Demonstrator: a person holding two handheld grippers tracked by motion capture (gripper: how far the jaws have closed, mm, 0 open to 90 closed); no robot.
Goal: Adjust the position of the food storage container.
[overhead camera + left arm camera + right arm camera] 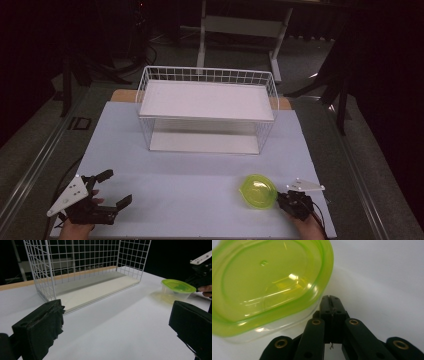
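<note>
Green-lidded container (pixel 258 191) beside right gripper (pixel 291 199), fingers together; left gripper (pixel 114 190) fingers apart.

We look down on a pale counter (pixel 200 185) with a wooden edge strip (pixel 122 95) at its far side. Around it we see grey floor (pixel 30 150), dim and mostly unlit. Beyond stands a white furniture frame (pixel 240 25) on two legs, and dark stand legs (pixel 70 75) rise at left and right.
</note>
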